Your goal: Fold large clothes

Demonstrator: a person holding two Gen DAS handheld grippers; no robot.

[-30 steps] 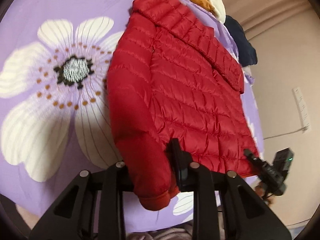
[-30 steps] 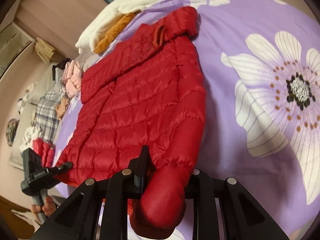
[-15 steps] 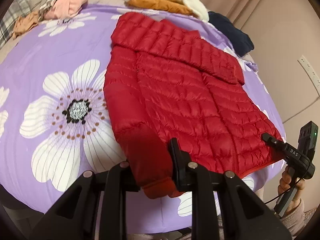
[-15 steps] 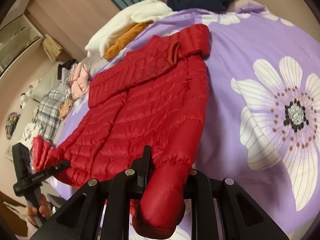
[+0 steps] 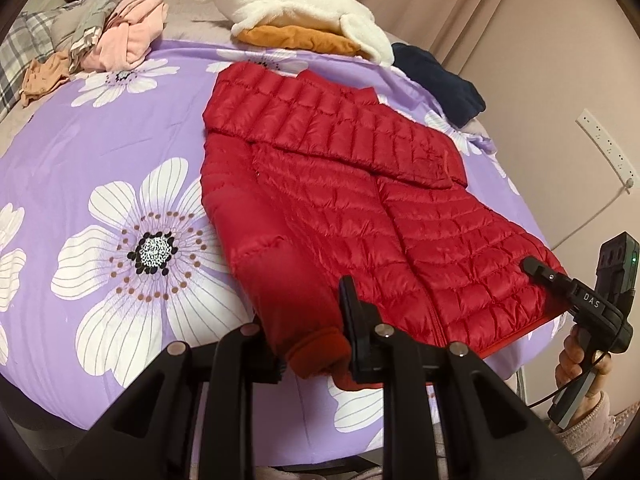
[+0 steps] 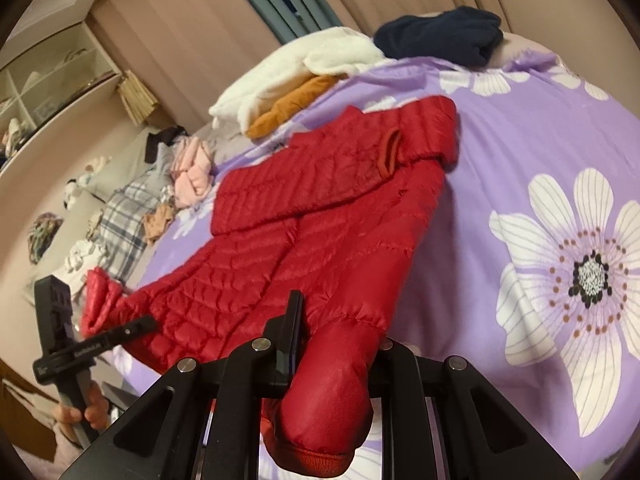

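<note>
Jacket [image 5: 360, 216] hem raised off bedspread [image 5: 100, 140] | both grippers [image 5: 316, 340] [image 6: 336, 344] clamp jacket | bedspread bare beside

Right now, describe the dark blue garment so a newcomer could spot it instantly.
Start at the bed with the purple flowered cover. Past the red puffer jacket, a white fleece lies on an orange garment along the far edge. The dark blue garment is bunched beside them near the wall, the only dark piece at that end.

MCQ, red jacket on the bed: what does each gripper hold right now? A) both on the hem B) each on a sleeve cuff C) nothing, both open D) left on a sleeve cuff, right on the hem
B: the left gripper pinches one cuff of the red jacket, and the right gripper clamps the other sleeve just above its cuff.
</note>
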